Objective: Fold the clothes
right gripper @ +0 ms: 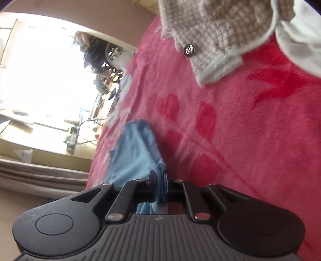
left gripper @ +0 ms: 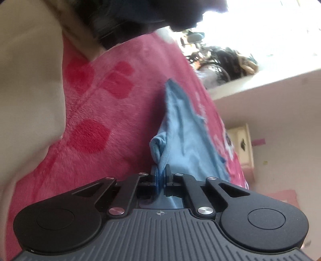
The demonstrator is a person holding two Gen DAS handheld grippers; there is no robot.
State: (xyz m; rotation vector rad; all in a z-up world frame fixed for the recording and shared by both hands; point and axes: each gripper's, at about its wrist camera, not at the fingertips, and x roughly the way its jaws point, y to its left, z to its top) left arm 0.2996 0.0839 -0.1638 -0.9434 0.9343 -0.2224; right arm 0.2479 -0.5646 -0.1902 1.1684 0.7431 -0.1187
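Note:
A light blue garment [left gripper: 186,132] lies on a pink blanket [left gripper: 104,112] with red leaf prints. In the left wrist view my left gripper [left gripper: 161,172] is shut on a bunched edge of the blue cloth, which rises between its fingers. In the right wrist view the same blue garment [right gripper: 136,148] stretches away toward the left. There my right gripper [right gripper: 160,176] is shut on another edge of it, with blue fabric pinched between the pads and hanging below them.
A beige knitted garment [right gripper: 216,36] with a metal button [right gripper: 188,50] lies further off on the blanket, next to white cloth [right gripper: 301,40]. Cream fabric [left gripper: 28,80] and a dark garment [left gripper: 136,18] lie past the blue one. A bright window [right gripper: 40,70] and cluttered sill [left gripper: 230,60] border the bed.

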